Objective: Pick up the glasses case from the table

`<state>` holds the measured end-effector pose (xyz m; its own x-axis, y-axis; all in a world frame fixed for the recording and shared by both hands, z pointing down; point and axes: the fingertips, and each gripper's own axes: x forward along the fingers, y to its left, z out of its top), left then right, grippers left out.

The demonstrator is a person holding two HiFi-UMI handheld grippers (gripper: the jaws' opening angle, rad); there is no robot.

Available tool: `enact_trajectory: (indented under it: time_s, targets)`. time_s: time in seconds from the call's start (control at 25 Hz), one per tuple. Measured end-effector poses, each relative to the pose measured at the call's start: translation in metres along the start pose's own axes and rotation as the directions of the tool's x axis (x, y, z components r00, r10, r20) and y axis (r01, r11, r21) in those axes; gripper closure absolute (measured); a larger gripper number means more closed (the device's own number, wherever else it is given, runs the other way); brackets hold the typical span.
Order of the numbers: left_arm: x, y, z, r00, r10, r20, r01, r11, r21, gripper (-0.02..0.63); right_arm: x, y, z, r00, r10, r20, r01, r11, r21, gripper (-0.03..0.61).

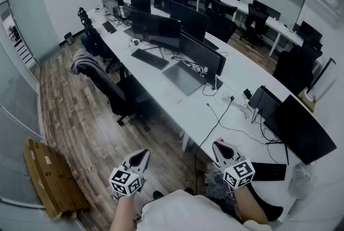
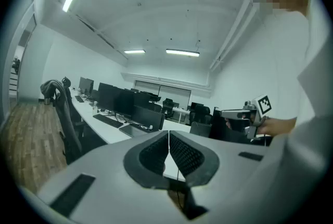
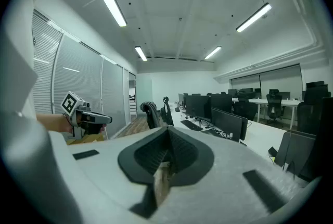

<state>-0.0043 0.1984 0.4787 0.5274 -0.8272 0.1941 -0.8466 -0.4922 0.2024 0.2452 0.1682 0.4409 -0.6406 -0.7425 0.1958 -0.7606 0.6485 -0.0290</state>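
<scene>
I cannot pick out a glasses case in any view. In the head view both grippers are held close to the person's body, off the near end of the long white table (image 1: 242, 71). My left gripper (image 1: 142, 155) hangs over the wooden floor and my right gripper (image 1: 219, 145) is near the table's edge. In the left gripper view my left gripper (image 2: 168, 134) has its jaws pressed together with nothing between them. In the right gripper view my right gripper (image 3: 167, 130) is likewise shut and empty. Each gripper view shows the other gripper beside it, level with it.
The table carries a row of dark monitors (image 1: 161, 31), a keyboard (image 1: 150, 58), a grey laptop (image 1: 184, 78) and loose cables (image 1: 217, 117). Black office chairs (image 1: 115, 90) stand along its left side. Flat cardboard (image 1: 48, 179) lies on the floor at lower left.
</scene>
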Motion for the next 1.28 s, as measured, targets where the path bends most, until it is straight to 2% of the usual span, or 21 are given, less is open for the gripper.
enact_trajectory:
  time_s: [0.6,0.96,1.28]
  targets:
    - [-0.012,0.003,0.001,1.0,-0.009,0.014,0.009,1.0,0.0,0.604,-0.003,0.007,-0.004,1.0,-0.026,0.001,0.026,0.999,0.03,0.58]
    - [-0.038,0.025,-0.003,0.999,-0.027,0.017,0.027,1.0,-0.013,0.604,0.01,0.036,-0.01,0.998,-0.067,-0.015,0.068,0.994,0.082,0.578]
    - [-0.072,0.051,-0.013,0.998,-0.063,0.0,0.063,0.998,-0.005,0.604,0.025,0.082,-0.013,0.995,-0.093,-0.018,0.094,0.992,0.08,0.578]
